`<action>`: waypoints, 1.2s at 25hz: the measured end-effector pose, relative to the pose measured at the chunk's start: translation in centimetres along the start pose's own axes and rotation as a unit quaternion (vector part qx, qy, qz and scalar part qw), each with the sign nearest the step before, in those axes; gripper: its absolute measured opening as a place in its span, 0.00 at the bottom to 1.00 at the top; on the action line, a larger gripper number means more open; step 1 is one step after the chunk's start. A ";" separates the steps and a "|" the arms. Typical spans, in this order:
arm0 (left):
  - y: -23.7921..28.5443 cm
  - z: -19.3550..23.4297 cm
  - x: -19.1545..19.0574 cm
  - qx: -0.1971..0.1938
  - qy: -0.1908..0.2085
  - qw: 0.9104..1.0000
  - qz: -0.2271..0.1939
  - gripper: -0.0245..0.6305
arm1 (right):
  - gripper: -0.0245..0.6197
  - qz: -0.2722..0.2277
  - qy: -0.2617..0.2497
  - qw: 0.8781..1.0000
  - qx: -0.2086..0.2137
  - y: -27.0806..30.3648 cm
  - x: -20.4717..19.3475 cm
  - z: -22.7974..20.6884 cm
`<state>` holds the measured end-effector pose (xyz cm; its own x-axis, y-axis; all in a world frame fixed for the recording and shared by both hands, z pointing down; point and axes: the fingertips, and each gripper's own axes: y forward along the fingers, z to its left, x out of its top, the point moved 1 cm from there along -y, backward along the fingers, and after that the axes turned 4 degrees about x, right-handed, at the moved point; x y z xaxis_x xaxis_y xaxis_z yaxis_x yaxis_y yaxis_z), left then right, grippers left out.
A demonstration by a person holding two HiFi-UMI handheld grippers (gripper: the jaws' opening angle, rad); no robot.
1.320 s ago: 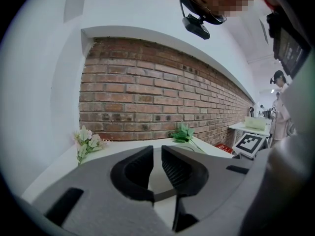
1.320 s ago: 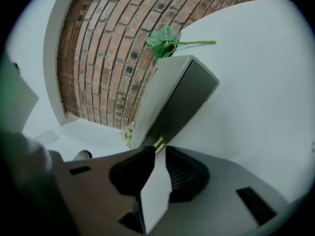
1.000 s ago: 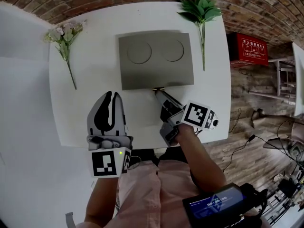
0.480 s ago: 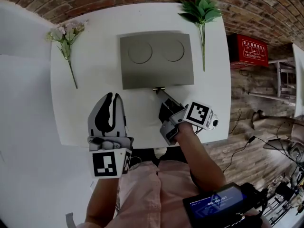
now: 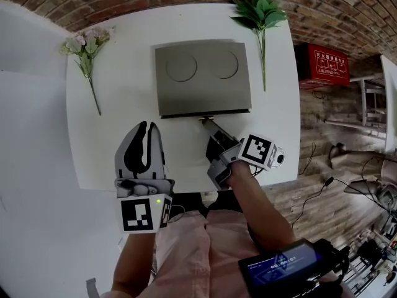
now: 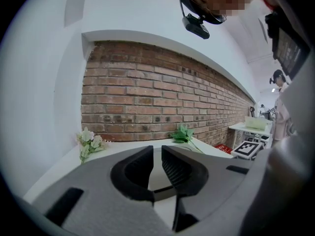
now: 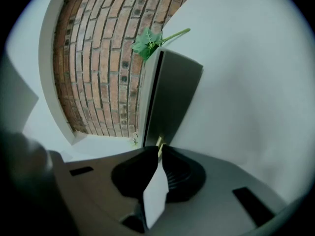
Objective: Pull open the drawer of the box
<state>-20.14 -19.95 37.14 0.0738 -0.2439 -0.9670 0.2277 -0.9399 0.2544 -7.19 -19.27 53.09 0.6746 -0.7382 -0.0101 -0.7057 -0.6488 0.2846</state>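
A flat grey box [image 5: 203, 76] with two round marks on its lid lies at the middle of the white table [image 5: 124, 148]. A small brass drawer handle [image 5: 206, 117] sticks out of its near face. My right gripper [image 5: 208, 122] has just been closing, and its pads pinch that handle [image 7: 159, 142] at their tips, with the box's front [image 7: 172, 97] right ahead. A thin dark gap runs along the box's front edge. My left gripper [image 5: 144, 128] hovers over the table's front left, away from the box. Its jaws [image 6: 157, 154] stand a narrow gap apart, with nothing between them.
A sprig of white flowers [image 5: 87, 54] lies at the table's left. A green leafy sprig [image 5: 263, 17] lies to the right of the box. Beyond the table's right edge are a red case [image 5: 324, 64] and cables on a wooden floor. A brick wall stands behind.
The right gripper's jaws have closed onto the brass handle and the gripper has rolled a little. A dark line now shows along the box's front. The left gripper has not moved.
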 end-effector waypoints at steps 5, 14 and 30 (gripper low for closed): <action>-0.2 -0.2 0.0 -0.002 0.001 1.000 -0.002 0.11 | 0.09 -0.001 0.003 1.000 -0.011 -0.5 -0.3 -0.4; -0.7 -0.5 0.2 -0.002 0.003 1.000 -0.005 0.11 | 0.09 -0.002 0.000 1.000 0.002 -0.8 -0.7 -0.4; -2.2 -0.9 0.6 -0.005 0.006 1.000 -0.013 0.11 | 0.09 -0.003 0.014 0.999 -0.030 -2.5 -2.3 -1.1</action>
<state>-19.70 -17.85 36.02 0.0791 -0.2166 -0.9730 0.2389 -0.9436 0.2295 -6.72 -15.73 53.41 0.6853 -0.7281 0.0136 -0.6874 -0.6406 0.3422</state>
